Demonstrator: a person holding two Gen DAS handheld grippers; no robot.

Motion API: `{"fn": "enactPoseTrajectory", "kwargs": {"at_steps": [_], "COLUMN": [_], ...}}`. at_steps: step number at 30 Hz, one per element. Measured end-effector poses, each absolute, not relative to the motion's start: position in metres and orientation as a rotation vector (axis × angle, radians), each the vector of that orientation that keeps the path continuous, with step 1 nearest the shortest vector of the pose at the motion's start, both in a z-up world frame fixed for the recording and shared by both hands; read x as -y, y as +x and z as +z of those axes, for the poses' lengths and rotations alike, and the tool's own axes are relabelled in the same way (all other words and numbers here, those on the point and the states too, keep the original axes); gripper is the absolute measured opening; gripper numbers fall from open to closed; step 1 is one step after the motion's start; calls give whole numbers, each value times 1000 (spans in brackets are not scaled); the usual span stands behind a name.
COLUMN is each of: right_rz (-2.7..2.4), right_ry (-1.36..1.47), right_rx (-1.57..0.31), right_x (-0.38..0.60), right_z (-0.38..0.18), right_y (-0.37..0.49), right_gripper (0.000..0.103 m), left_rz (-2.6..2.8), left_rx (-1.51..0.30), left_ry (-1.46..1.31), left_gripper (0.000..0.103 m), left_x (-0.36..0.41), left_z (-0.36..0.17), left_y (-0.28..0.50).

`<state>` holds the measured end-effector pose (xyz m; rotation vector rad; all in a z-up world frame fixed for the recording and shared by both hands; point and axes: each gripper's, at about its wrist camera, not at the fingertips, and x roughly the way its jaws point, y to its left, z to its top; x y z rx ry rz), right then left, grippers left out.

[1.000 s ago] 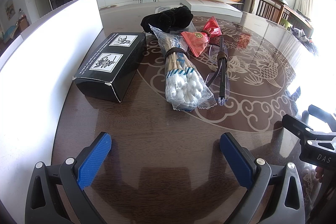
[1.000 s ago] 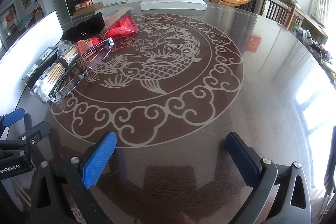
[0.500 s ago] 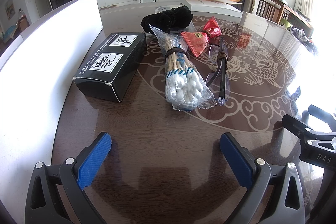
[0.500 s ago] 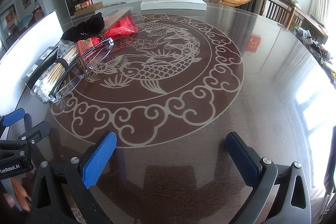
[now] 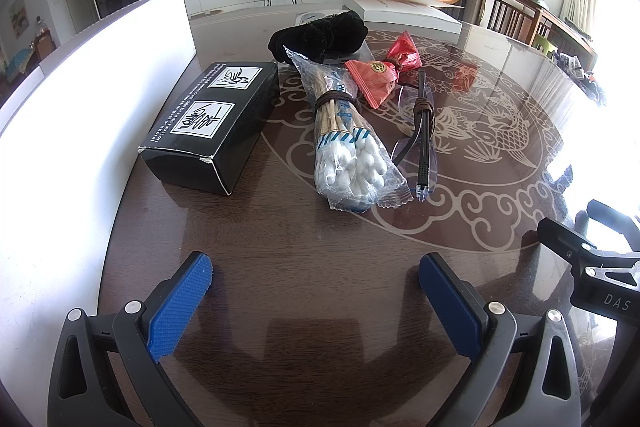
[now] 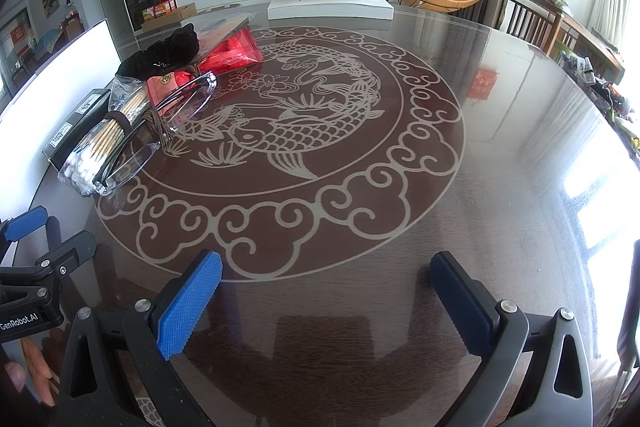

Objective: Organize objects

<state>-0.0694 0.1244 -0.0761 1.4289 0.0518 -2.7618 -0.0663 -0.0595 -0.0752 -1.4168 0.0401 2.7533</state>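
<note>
A cluster lies on the dark table (image 5: 320,267): a black box (image 5: 212,119), a clear bag of cotton swabs (image 5: 344,139) bound with a brown band, clear glasses (image 5: 420,131) with a brown band on them, a red packet (image 5: 380,75) and a black pouch (image 5: 320,35). My left gripper (image 5: 316,295) hovers open in front of the swabs, holding nothing. My right gripper (image 6: 324,291) stands open over the table's near edge, well right of the swabs (image 6: 96,151), glasses (image 6: 160,123), red packet (image 6: 232,51) and pouch (image 6: 164,51).
A tall white board (image 5: 80,99) stands along the table's left side beside the black box. A flat white box (image 6: 328,3) lies at the far edge. Chairs (image 6: 532,19) stand at the right. The table (image 6: 500,147) bears a fish pattern in its middle.
</note>
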Motion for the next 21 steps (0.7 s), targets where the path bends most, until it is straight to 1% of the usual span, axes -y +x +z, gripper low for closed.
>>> {"fn": "enactPoseTrajectory", "kwargs": {"at_steps": [9, 21], "right_rz": [-2762, -2762], "right_ry": [1429, 1429], "right_rx": [-52, -52], "right_x": [-124, -124], "right_z": [-76, -76], "right_y": [-70, -70], "right_gripper": [103, 103], "left_rz": [2747, 2670], "left_rx": [-48, -100], "left_ry": [-1423, -1424], "left_gripper": [103, 103], "left_x": [60, 72], "left_z": [-75, -75], "left_y": [-65, -42]}}
